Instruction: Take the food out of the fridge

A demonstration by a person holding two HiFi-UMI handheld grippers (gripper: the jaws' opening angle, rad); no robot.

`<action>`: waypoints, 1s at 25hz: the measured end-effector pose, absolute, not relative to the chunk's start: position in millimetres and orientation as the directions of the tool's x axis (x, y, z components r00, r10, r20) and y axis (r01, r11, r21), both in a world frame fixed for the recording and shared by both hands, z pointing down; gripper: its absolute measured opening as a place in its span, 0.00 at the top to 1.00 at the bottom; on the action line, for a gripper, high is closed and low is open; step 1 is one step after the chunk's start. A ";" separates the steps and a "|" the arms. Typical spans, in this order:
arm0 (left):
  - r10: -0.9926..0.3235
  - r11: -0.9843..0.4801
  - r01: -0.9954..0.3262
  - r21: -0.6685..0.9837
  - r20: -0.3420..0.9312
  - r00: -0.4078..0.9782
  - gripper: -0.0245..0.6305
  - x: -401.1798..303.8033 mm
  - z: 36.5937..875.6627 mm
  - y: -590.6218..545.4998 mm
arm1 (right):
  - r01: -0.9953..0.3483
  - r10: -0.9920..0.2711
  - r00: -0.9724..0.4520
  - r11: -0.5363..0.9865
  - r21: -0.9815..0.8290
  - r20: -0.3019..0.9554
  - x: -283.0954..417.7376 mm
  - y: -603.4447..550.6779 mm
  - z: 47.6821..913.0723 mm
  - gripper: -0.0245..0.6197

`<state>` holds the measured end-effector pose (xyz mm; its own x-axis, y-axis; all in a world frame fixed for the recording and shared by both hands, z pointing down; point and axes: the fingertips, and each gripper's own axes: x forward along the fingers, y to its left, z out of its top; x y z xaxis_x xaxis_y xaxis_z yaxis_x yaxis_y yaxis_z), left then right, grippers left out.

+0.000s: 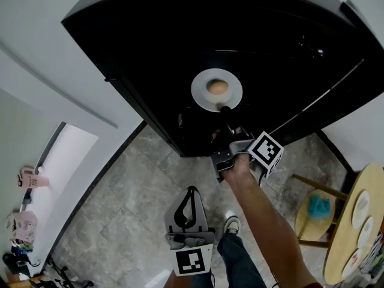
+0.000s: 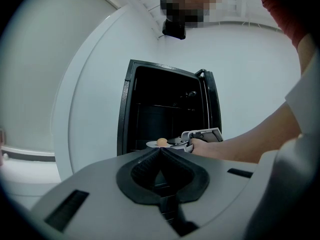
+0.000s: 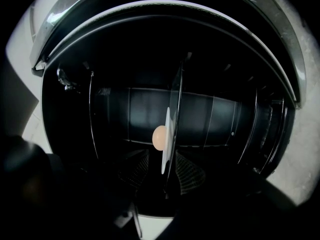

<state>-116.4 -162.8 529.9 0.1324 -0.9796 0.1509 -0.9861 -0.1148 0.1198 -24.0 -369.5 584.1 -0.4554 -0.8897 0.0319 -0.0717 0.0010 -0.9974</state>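
1. While the right gripper (image 1: pixel 225 110) is reaching into the open black fridge (image 1: pixel 150 41), its jaws are pinching the near rim of a pale round plate (image 1: pixel 201 95). In its own view the plate (image 3: pixel 168 126) is showing edge-on between the two pads, which are closing in on it from either side.
2. A small, rounded, tan piece of food (image 1: pixel 217 88) is sitting in the middle of that plate, inside the dark fridge cavity near its front edge.
3. A right hand (image 1: pixel 240 167) is wrapping around the gripper's handle, the bare forearm running back toward the near right.
4. The left gripper (image 1: pixel 191 191) is hanging low and near, over the grey stone floor (image 1: pixel 120 209), well apart from the fridge. Its jaws are meeting at the tips with nothing between them.
5. From the left gripper view, the plate (image 2: pixel 152 144) and food (image 2: pixel 162 142) are showing at the fridge opening, just left of the right gripper.
6. A round wooden table (image 1: pixel 345 233) is standing at the far right.
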 end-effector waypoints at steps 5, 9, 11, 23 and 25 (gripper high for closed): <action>-0.980 -0.114 -0.987 0.118 0.152 0.131 0.94 -116.0 529.4 -161.4 | -0.044 -0.896 -0.442 -0.023 -0.999 0.040 -21.1 -372.6 586.8 0.68; -0.981 -0.113 -0.987 0.116 0.145 0.130 0.94 -116.1 528.1 -160.7 | -0.030 -0.898 -0.438 -0.041 -0.999 0.050 -19.8 -373.4 591.0 0.69; -0.981 -0.112 -0.987 0.118 0.144 0.128 0.94 -116.2 527.9 -160.2 | -0.019 -0.899 -0.434 -0.052 -0.998 0.055 -18.5 -373.6 593.6 0.69; -0.980 -0.107 -0.987 0.117 0.154 0.125 0.94 -116.6 530.8 -159.3 | 0.011 -0.903 -0.422 -0.086 -0.996 0.073 -14.0 -377.2 601.1 0.74; -0.980 -0.106 -0.987 0.119 0.155 0.124 0.94 -116.7 531.3 -159.1 | 0.019 -0.904 -0.421 -0.086 -0.996 0.070 -13.8 -378.1 600.4 0.74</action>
